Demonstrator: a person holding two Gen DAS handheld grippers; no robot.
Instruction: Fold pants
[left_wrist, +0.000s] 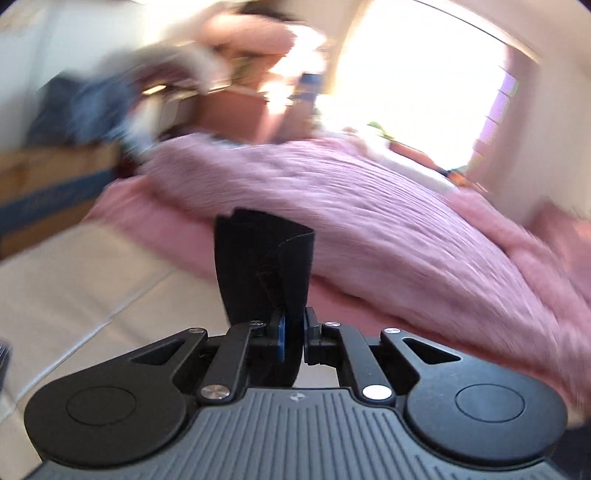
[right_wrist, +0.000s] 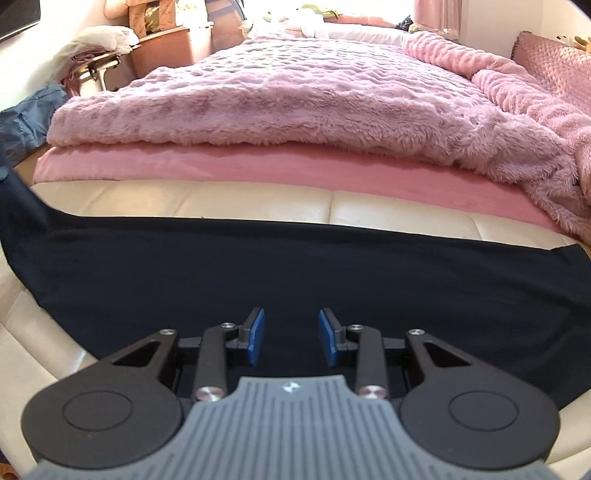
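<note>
The pants (right_wrist: 258, 266) are dark navy, almost black, and lie spread flat across a cream leather bench (right_wrist: 258, 201) at the foot of a bed. My right gripper (right_wrist: 291, 332) hovers over their near middle with its blue pads (right_wrist: 255, 338) apart, and nothing is pinched between them. In the blurred left wrist view, my left gripper (left_wrist: 293, 325) is shut on a bunched end of the pants (left_wrist: 258, 266). That end stands up out of the jaws, lifted off the bench (left_wrist: 92, 288). At the far left of the right wrist view the pants rise out of frame.
Behind the bench lies a fluffy pink blanket (right_wrist: 277, 96) over a pink sheet (right_wrist: 221, 166), with a quilted pink pillow (right_wrist: 554, 55) at the far right. A blue garment (right_wrist: 29, 114) and a cluttered chair (right_wrist: 99, 55) stand at the left. A cardboard box (left_wrist: 48, 177) sits left of the bed.
</note>
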